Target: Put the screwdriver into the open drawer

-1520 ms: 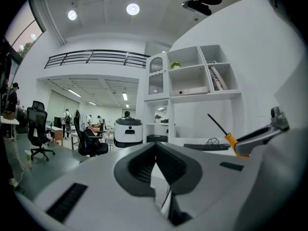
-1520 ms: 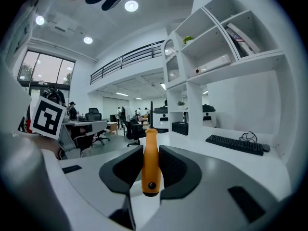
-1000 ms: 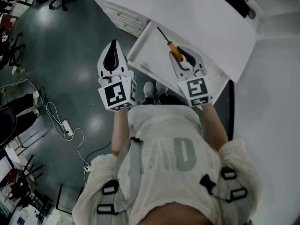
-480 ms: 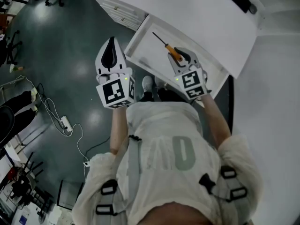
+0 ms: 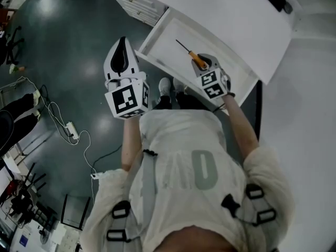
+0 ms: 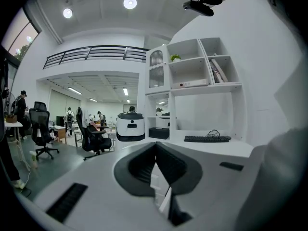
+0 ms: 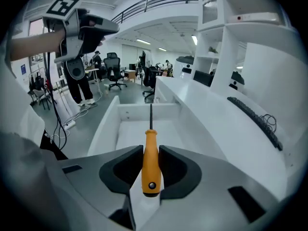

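In the head view, your right gripper [image 5: 206,63] sits at one o'clock from your chest, over the near end of the open drawer [image 5: 164,42]. It is clamped on the orange handle of the screwdriver [image 5: 193,56]. The shaft points toward ten o'clock above the drawer's white bottom; this view does not show whether the tip touches it. Your left gripper [image 5: 122,42] is at eleven o'clock, outside the drawer and over the dark floor [image 5: 79,51], near the drawer's corner.

In the left gripper view, its jaws meet with nothing between them. A keyboard [image 6: 207,139] lies on the desk [image 6: 216,149] at three o'clock.

In the right gripper view, both pads [image 7: 129,167] press the handle from either side, its butt toward the camera. The shaft runs to twelve o'clock over the drawer's inside. The left gripper shows at ten o'clock.
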